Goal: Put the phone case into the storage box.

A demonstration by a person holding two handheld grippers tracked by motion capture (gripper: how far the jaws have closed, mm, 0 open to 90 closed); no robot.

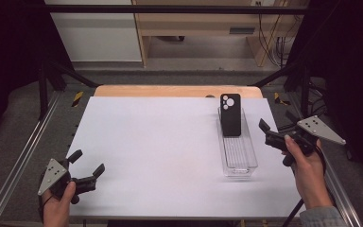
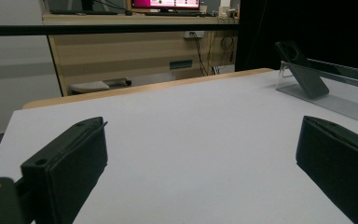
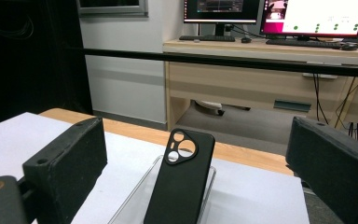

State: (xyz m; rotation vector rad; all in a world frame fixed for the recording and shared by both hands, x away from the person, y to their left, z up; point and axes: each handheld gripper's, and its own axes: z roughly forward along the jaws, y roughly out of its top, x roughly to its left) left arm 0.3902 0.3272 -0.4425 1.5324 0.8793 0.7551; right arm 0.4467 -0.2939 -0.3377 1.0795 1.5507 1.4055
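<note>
Pretty much nothing's been done yet, as far as I can judge. The phone case (image 1: 230,115) is sitting in the clear tray (image 1: 238,163) on the right side of the white counter (image 1: 146,156), propped up at a tilt against the tray's far end, camera cutouts at the top. The near part of the tray is bare.

The right gripper (image 1: 266,132) is held just to the right of the tray, jaws spread wide with nothing between them. In the right gripper view the case (image 3: 179,179) sits dead center between the two jaws but farther off, so it looks lined up for a grab, not touching yet.

The left gripper (image 1: 87,162) is way over at the near left corner of the counter, also released and empty, well apart from the tray. Its view catches the case (image 2: 303,70) off at the right edge.

So my read: the approach is underway at best. Still left are closing in, clamping on the case and lifting it out of the tray.
</note>
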